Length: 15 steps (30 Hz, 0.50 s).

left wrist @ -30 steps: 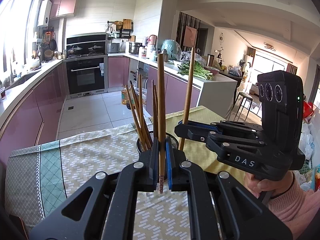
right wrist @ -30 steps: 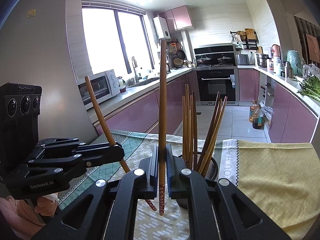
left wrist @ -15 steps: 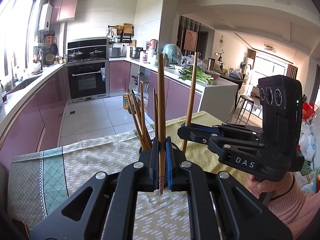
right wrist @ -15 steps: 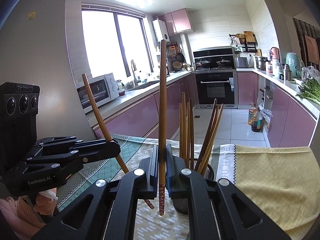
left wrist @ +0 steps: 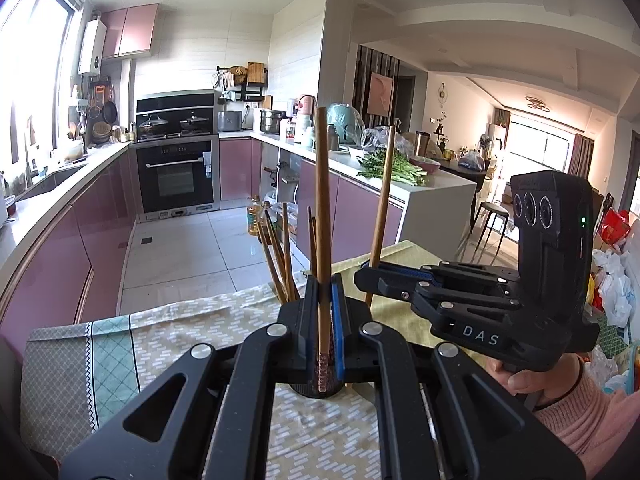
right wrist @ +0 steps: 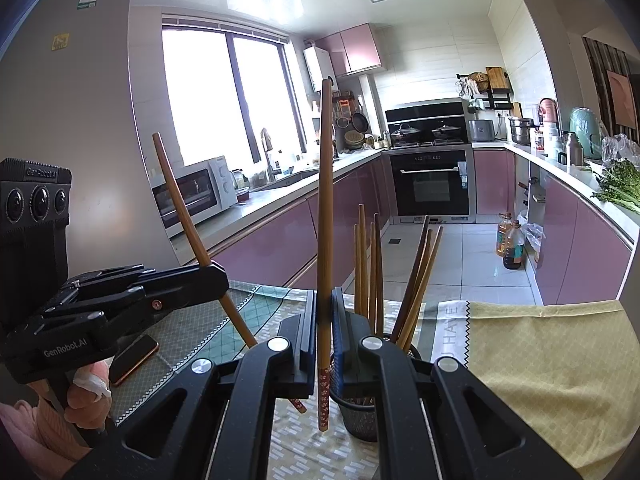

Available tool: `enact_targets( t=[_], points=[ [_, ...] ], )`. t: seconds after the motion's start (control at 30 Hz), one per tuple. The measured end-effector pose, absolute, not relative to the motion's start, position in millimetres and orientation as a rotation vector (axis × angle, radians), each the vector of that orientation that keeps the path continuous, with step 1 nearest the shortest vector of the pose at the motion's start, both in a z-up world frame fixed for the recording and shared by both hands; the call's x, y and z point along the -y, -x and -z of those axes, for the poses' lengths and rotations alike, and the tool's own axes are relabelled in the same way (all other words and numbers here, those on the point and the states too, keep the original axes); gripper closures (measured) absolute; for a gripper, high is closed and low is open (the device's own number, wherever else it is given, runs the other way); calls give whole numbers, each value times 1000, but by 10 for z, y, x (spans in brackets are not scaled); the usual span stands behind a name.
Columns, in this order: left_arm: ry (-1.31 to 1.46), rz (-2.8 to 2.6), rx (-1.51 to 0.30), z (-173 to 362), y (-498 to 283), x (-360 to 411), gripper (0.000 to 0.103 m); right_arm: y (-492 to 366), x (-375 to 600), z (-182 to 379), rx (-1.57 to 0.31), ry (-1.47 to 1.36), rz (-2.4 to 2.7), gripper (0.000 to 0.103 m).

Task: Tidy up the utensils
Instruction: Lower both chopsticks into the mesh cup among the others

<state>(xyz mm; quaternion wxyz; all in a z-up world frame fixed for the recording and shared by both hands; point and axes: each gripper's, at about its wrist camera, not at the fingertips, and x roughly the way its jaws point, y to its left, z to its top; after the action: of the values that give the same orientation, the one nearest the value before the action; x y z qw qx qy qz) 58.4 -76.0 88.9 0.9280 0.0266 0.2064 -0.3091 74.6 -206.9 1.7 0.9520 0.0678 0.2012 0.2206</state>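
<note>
My left gripper (left wrist: 323,285) is shut on a brown chopstick (left wrist: 321,184) that stands upright with its patterned end down. Behind it sits a black mesh holder (left wrist: 316,391), mostly hidden, with several chopsticks (left wrist: 280,256) in it. To the right, my right gripper (left wrist: 361,274) is shut on a second chopstick (left wrist: 382,200). In the right wrist view, the right gripper (right wrist: 324,300) clamps its upright chopstick (right wrist: 326,184) just left of the holder (right wrist: 360,414). The left gripper (right wrist: 219,278) holds its chopstick (right wrist: 180,208) tilted.
The holder stands on a patterned tablecloth (left wrist: 192,332) next to a yellow cloth (right wrist: 540,360). A phone (right wrist: 134,354) lies on the table under the left gripper. A person's hands in pink sleeves (left wrist: 580,420) hold both tools. Beyond the table edge are the kitchen floor and counters.
Both grippers stay shut on their chopsticks. The views have drifted slightly, so the holder sits a little lower in both pictures.
</note>
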Motion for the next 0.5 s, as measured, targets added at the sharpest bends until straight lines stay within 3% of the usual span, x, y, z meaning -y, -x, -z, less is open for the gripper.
enact_targets(
  t=[0.5],
  points=[
    [-50, 641, -376, -985, -598, 810, 96, -813, 2120, -65, -390, -150, -433, 97]
  ],
)
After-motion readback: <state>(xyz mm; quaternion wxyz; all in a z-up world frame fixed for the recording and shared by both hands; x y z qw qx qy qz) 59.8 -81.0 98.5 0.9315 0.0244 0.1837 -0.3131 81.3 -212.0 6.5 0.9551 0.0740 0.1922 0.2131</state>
